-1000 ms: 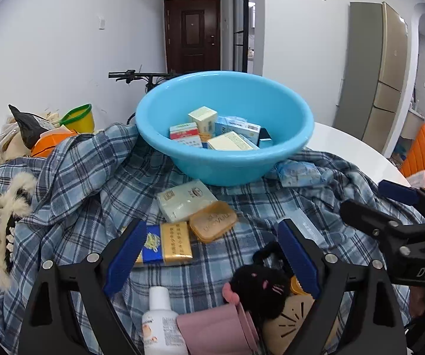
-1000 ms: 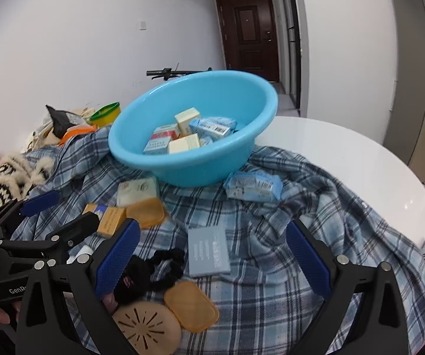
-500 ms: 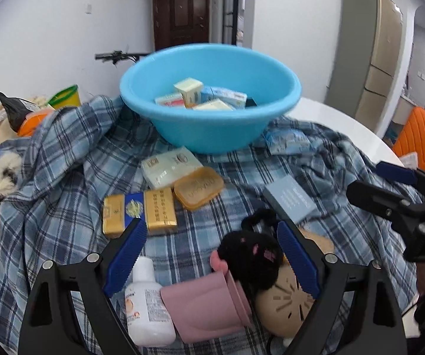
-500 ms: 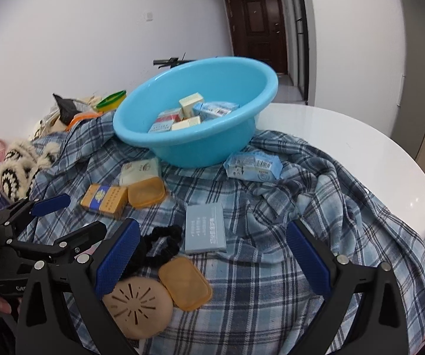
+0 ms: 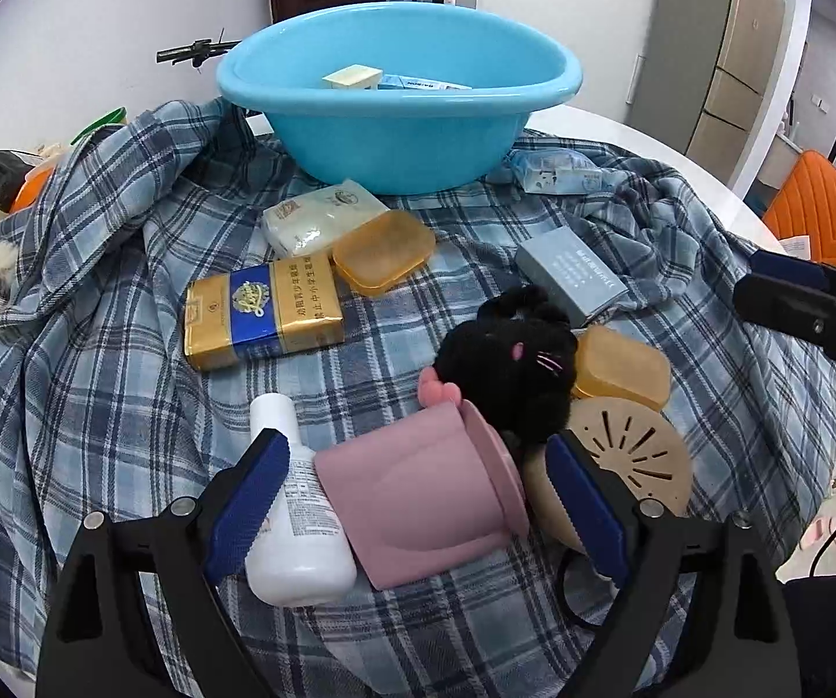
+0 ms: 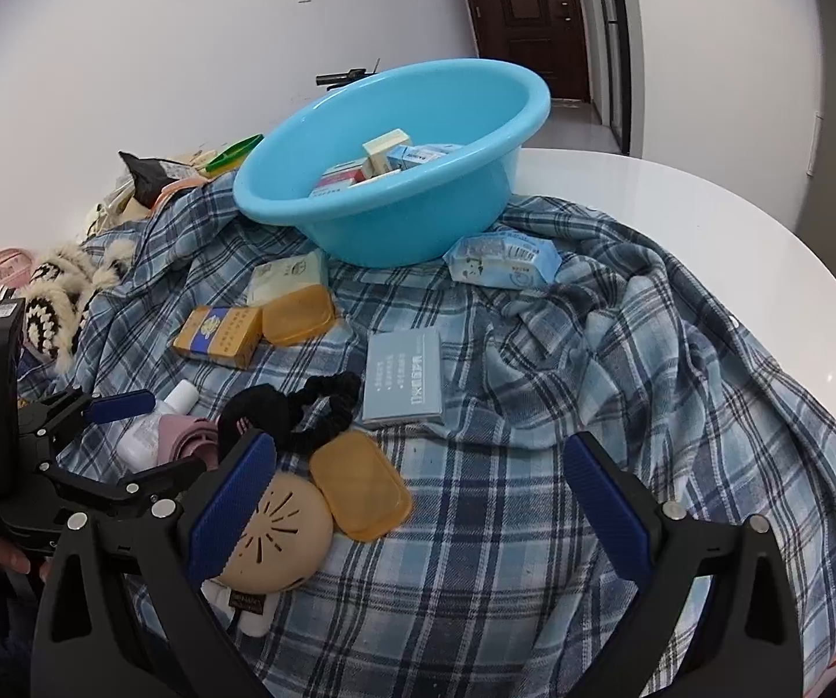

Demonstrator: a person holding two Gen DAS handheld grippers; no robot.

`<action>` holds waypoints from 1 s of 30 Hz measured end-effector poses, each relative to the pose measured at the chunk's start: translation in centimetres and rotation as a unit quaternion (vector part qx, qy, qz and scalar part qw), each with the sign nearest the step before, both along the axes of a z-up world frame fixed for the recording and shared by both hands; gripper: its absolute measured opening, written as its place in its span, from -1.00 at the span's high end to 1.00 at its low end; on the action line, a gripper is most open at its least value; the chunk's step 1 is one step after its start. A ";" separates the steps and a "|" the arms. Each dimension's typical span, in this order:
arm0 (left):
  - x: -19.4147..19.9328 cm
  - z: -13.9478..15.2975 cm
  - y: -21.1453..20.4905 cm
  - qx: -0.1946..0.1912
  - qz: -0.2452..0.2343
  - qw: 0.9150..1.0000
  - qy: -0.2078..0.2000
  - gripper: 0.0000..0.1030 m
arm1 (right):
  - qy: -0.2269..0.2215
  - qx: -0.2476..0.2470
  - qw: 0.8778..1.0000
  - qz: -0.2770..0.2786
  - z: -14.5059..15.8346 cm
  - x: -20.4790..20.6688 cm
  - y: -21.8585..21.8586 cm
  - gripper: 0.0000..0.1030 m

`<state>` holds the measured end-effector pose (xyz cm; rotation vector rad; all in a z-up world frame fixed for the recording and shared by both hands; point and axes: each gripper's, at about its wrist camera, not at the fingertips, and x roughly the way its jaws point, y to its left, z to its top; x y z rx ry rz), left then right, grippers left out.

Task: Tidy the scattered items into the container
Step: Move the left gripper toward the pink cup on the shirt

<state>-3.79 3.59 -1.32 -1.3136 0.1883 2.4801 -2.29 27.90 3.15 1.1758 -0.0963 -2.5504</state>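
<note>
A light blue basin (image 5: 400,110) (image 6: 406,174) holding several small boxes sits on a plaid cloth (image 5: 98,302) (image 6: 621,384). My left gripper (image 5: 418,500) is open, its fingers on either side of a pink cup (image 5: 418,500) lying on its side, with a white bottle (image 5: 296,517) touching the cup's left. A black plush hair tie (image 5: 511,355), a gold-and-blue pack (image 5: 261,308), an amber soap box (image 5: 383,250) and a grey box (image 5: 569,273) lie beyond. My right gripper (image 6: 418,506) is open and empty above the cloth, beside an amber box (image 6: 360,488) and a tan round disc (image 6: 278,535).
A pale wrapped pack (image 5: 319,215) and a blue tissue pack (image 6: 499,262) lie against the basin. Woolly items (image 6: 57,291) and clutter sit at the left. The white round table (image 6: 708,221) shows at the right. An orange chair (image 5: 825,221) stands beyond.
My left gripper has pulled back and dropped low, so the pink cup and bottle now lie between its fingers. The right gripper has drawn back a little. Nothing was taken hold of.
</note>
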 end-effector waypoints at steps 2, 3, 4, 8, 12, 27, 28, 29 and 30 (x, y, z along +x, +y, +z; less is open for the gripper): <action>0.1 0.2 0.0 0.002 0.000 1.000 0.001 -0.78 | 0.001 0.004 1.000 0.006 0.0 0.2 -0.2 -0.92; 0.2 0.3 0.1 0.000 0.001 1.000 0.004 -0.78 | 0.003 0.007 1.000 0.008 0.0 0.2 -0.3 -0.92; 0.3 0.5 0.1 -0.004 0.002 1.000 0.008 -0.78 | 0.004 0.008 1.000 0.010 0.0 0.3 -0.4 -0.92; 0.4 1.0 -0.3 -0.020 0.016 0.999 0.021 -0.78 | 0.005 0.004 1.000 0.016 -0.1 0.4 -0.7 -0.92; 0.0 0.5 -1.2 -0.013 0.030 0.999 0.007 -0.78 | 0.000 0.003 1.000 0.022 -0.4 0.3 -1.0 -0.92; -0.4 -0.7 0.7 -0.064 0.028 0.997 0.012 -0.81 | -0.014 0.010 0.999 0.031 -1.3 0.0 -1.7 -0.92; -0.4 -0.8 0.7 -0.064 0.030 0.997 0.014 -0.81 | -0.015 0.011 0.999 0.032 -1.4 0.0 -1.7 -0.92; -0.4 -0.7 0.6 -0.059 0.031 0.998 0.015 -0.77 | -0.016 0.013 0.999 0.032 -1.5 0.0 -1.7 -0.92; -0.3 -0.4 0.4 -0.047 0.029 0.998 0.019 -0.53 | -0.017 0.014 0.999 0.031 -1.5 0.1 -1.7 -0.92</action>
